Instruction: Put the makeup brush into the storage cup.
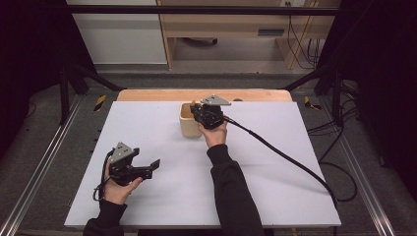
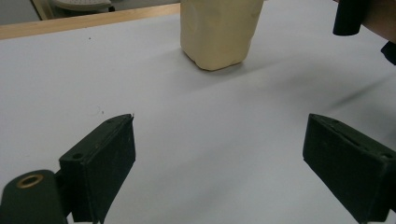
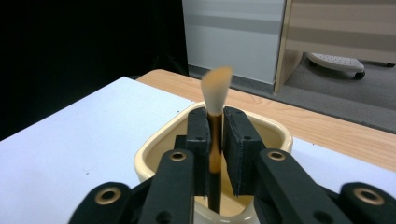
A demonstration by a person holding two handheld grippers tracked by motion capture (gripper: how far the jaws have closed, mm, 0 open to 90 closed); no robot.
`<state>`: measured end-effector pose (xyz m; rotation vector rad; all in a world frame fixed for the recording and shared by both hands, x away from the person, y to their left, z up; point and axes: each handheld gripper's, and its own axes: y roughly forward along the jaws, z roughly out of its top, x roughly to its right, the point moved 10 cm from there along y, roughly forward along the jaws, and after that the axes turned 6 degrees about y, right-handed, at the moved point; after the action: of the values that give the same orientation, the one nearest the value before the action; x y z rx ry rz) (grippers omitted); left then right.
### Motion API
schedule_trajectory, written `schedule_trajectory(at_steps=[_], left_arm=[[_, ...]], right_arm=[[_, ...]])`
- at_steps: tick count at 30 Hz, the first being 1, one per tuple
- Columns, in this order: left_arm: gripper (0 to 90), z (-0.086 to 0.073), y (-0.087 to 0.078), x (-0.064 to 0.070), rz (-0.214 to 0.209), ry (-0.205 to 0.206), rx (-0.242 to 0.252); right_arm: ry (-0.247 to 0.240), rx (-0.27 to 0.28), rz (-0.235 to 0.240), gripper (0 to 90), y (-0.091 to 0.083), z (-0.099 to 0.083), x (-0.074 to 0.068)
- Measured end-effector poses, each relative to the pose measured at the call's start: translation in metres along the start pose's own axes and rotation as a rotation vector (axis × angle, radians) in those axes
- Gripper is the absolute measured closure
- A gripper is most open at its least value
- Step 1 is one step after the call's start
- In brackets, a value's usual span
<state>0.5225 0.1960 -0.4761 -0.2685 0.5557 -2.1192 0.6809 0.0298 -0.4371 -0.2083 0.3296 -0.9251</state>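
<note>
Resting on a white table top (image 1: 275, 187), a cream-coloured cup (image 1: 189, 123) stands near the far wooden edge (image 1: 147, 95). Directly over the cup, the right gripper (image 3: 215, 140) has its jaws clamped on a brush (image 3: 215, 100), its pale bristles pointing up and its dark lower handle reaching down into the cup. Well apart, near the front left, the left gripper (image 1: 153, 167) sits low over bare table, jaws wide apart and holding nothing. A black cable (image 1: 290, 157) trails right across the table.

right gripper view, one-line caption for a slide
Right gripper shut on a brush above a cream cup.
</note>
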Motion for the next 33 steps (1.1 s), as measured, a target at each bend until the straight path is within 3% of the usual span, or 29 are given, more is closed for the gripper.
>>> schedule_trajectory(at_steps=[6,12,22,33], left_arm=[[8.9,0.000,0.000,0.000,-0.001,0.000,0.001],[8.9,0.000,0.000,0.001,-0.002,0.004,0.002],[8.8,0.001,0.000,0.001,-0.004,0.006,0.004],[8.7,0.000,0.000,0.002,-0.005,0.011,0.005]], right_arm=[[-0.014,0.000,-0.001,68.3,-0.008,0.003,-0.003],[-0.034,0.008,0.002,50.8,-0.035,0.008,-0.004],[-0.058,-0.013,0.040,34.7,-0.075,0.004,-0.007],[-0.076,-0.009,0.045,20.7,-0.118,-0.001,-0.006]])
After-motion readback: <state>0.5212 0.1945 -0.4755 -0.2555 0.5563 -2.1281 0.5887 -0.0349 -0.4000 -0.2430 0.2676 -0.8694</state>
